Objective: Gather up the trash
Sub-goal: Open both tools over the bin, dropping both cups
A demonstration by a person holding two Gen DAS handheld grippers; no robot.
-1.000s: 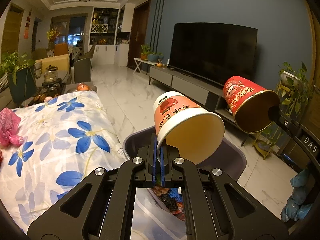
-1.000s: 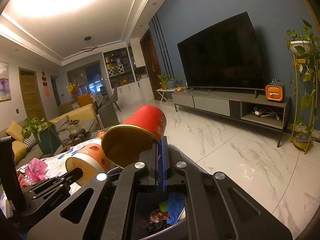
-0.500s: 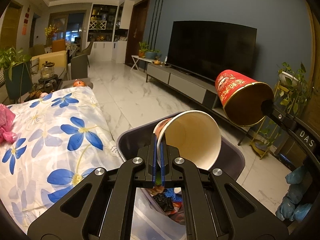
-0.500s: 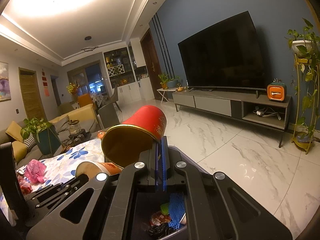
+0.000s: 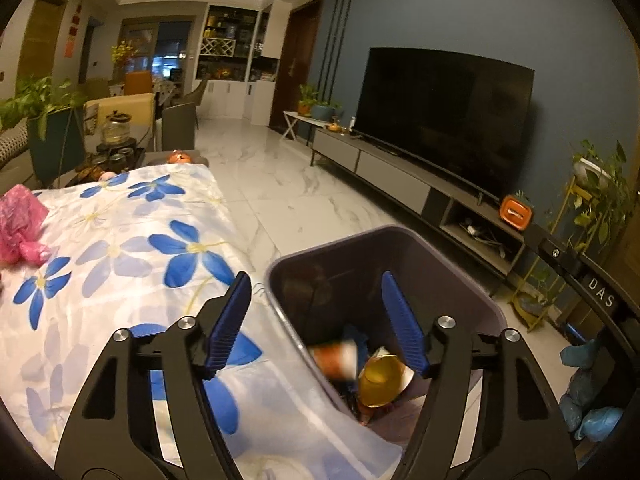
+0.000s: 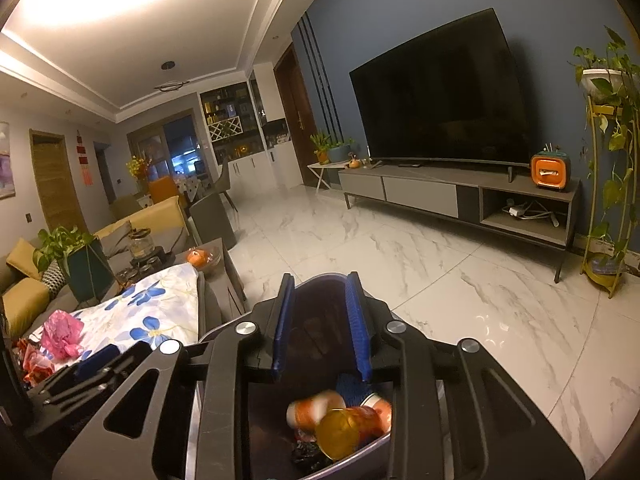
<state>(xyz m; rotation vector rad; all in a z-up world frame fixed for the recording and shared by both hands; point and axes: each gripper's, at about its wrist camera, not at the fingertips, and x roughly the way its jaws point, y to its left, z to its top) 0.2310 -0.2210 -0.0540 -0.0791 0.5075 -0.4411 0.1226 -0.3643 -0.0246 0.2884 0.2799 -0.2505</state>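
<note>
Both paper cups now lie inside the dark purple bin (image 5: 404, 252). The orange-and-white cup (image 5: 335, 362) is blurred in the left wrist view, beside the red cup with its gold inside (image 5: 380, 380). In the right wrist view the orange cup (image 6: 316, 406) and the gold-lined cup (image 6: 340, 432) sit on other trash in the bin (image 6: 320, 284). My left gripper (image 5: 316, 292) is open wide above the bin's near rim. My right gripper (image 6: 320, 284) is open over the bin, nothing between its fingers.
A table with a blue-flowered cloth (image 5: 120, 248) stands left of the bin, with crumpled pink plastic (image 5: 18, 224) on it. Pink and red wrappers (image 6: 60, 334) lie on the cloth in the right wrist view. White marble floor (image 6: 440, 264), a TV cabinet (image 6: 460, 196) and a plant stand (image 6: 608, 208) lie beyond.
Both grippers have opened and let go of their cups, which have dropped into the bin. The left gripper tilted down toward the bin first.
</note>
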